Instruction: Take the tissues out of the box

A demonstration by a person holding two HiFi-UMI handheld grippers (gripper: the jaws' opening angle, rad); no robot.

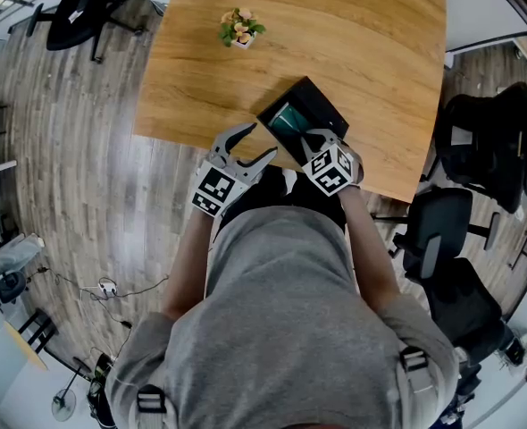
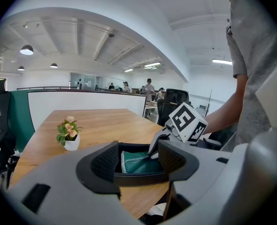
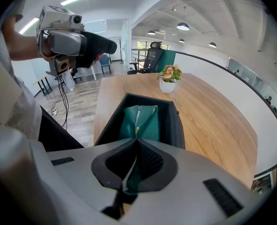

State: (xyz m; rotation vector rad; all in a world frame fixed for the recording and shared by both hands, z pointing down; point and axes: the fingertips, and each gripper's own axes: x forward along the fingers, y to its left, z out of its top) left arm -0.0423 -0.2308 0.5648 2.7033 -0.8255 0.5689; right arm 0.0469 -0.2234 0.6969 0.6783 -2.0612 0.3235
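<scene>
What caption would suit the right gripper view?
Right gripper shut on the green tissue pack in a black box on a wooden table.

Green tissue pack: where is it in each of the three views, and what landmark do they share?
Head view: the green tissue pack in the black box, just right of centre.
Left gripper view: the pack, low centre, seen between the jaws.
Right gripper view: the pack, centre, just above the jaws.
Shared landmark: the flower pot, beyond the box in all three.
</scene>
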